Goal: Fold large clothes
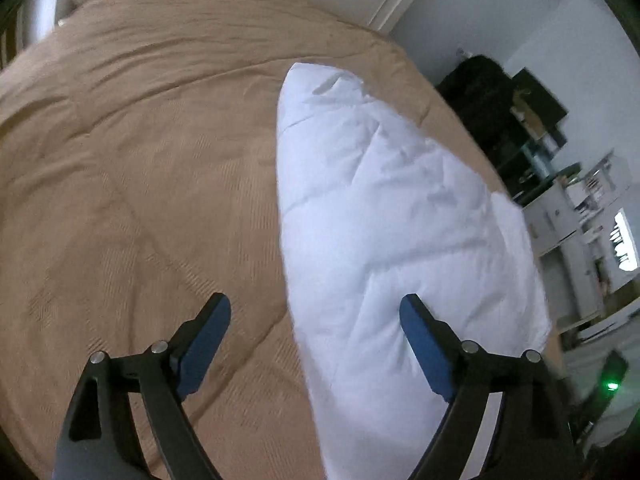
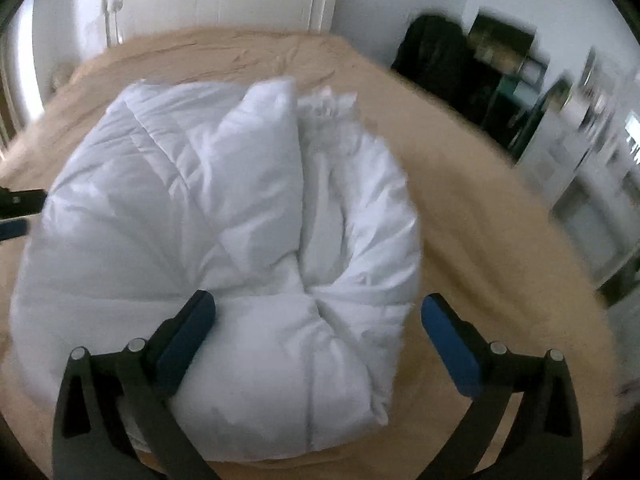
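Black linkage arms, silver pivot screws, seemingly blue-padded jaws.

Left wrist view: close, facing steeply down at tan bedspread (image 1: pixel 132 184), white duvet (image 1: pixel 400 216) toward 2 o'clock. Right wrist view: close above same duvet (image 2: pixel 208 216), headboard (image 2: pixel 224 0) at 12 o'clock.

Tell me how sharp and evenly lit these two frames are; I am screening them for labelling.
Left wrist view: fisheye bends the tan bedspread; the white padded garment is softly smeared, the left tongs crisp. Right wrist view: motion blur streaks the shelves and softens the garment; right tongs sharp. Both: dim, flat light, dark vignetted corners, no glare.
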The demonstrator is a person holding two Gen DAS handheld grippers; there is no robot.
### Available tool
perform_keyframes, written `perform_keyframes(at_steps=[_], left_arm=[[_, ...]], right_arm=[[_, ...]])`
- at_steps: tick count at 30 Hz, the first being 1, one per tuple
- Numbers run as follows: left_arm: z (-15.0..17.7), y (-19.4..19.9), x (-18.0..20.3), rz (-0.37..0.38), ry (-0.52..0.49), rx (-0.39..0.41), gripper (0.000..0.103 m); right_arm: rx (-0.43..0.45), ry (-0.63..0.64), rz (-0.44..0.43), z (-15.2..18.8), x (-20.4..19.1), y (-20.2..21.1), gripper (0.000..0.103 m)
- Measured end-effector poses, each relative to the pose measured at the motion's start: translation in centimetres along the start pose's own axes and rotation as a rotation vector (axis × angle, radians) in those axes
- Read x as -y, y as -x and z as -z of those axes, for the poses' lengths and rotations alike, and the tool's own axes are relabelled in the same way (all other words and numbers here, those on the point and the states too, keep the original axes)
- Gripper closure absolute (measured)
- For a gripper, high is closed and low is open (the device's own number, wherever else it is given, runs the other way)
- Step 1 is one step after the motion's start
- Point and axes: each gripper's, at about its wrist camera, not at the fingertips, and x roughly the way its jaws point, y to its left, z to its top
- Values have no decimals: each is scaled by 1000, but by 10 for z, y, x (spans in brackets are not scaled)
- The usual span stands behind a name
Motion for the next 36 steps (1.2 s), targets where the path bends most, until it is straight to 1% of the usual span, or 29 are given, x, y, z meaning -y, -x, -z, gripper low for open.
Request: perform_keyframes(at_steps=[1, 2, 3, 4, 5, 7, 8, 9, 10, 11, 12, 13, 14, 15, 16, 17, 18, 19, 20, 23, 25, 28, 29, 30, 33, 36], left_arm=[[-6, -8, -5, 59, 31, -11, 15], [-10, -13, -11, 82, 57, -18, 12], [-14, -20, -16, 105, 85, -24, 8], [-18, -29, -20, 139, 111, -35, 4], [-21, -34, -24, 148, 125, -42, 0], [-25, -51, -31, 208, 167, -63, 0], [-28, -60, -34, 240, 187, -75, 0], [-29, -70, -37, 300, 226, -94, 0], [-31, -79, -41, 342, 266, -109, 0], [-30, -91, -46, 394, 324, -128, 0], [-29, -100, -49, 426, 370, -139, 0], [-28, -106, -48, 425, 390, -139, 0], [-29, -106, -44, 410, 377, -130, 0], [-32, -105, -37, 392, 347, -125, 6], [-33, -103, -32, 381, 328, -124, 8], [-35, -101, -29, 369, 320, -128, 13], [-37, -100, -28, 375, 326, -136, 18], [-39, -100, -29, 379, 336, -144, 20], [-40, -98, -30, 381, 344, -143, 25], [-48, -86, -28, 368, 328, -132, 32], [-54, -69, -28, 343, 301, -126, 34], [-66, -29, -36, 304, 274, -99, 36], [-69, -11, -41, 288, 268, -78, 36], [-71, 9, -48, 267, 257, -54, 36], [-72, 62, -74, 205, 239, -6, 36], [-58, 97, -103, 139, 236, 6, 36]], right_arm=[[-46, -95, -106, 0, 17, -10, 0], [-80, -171, -187, 2, 29, -17, 0], [-131, -276, -299, 7, 45, -30, 0], [-159, -331, -362, 11, 54, -37, 0], [-204, -411, -476, 18, 65, -51, 0], [-255, -506, -617, 28, 76, -70, 0], [-254, -525, -657, 31, 78, -75, 0], [-250, -520, -668, 31, 78, -77, 0], [-247, -511, -671, 30, 78, -77, 0], [-246, -500, -681, 28, 75, -79, 0], [-250, -494, -699, 27, 73, -80, 0], [-255, -492, -721, 24, 69, -82, 0], [-254, -490, -744, 20, 64, -85, 0], [-252, -484, -750, 19, 60, -85, 0], [-246, -471, -743, 16, 54, -85, 1], [-232, -466, -740, 13, 50, -83, 4], [-226, -469, -750, 16, 50, -78, 8], [-220, -481, -767, 15, 50, -76, 18], [-211, -495, -804, 12, 50, -73, 25], [-191, -473, -818, 4, 37, -61, 30], [-181, -468, -840, -2, 28, -55, 30], [-147, -425, -884, -14, 0, -38, 30], [-143, -426, -910, -18, -9, -35, 30], [-141, -427, -929, -18, -10, -30, 30], [-165, -401, -1027, -20, -49, -21, 30], [-211, -353, -1093, -5, -89, -16, 30]])
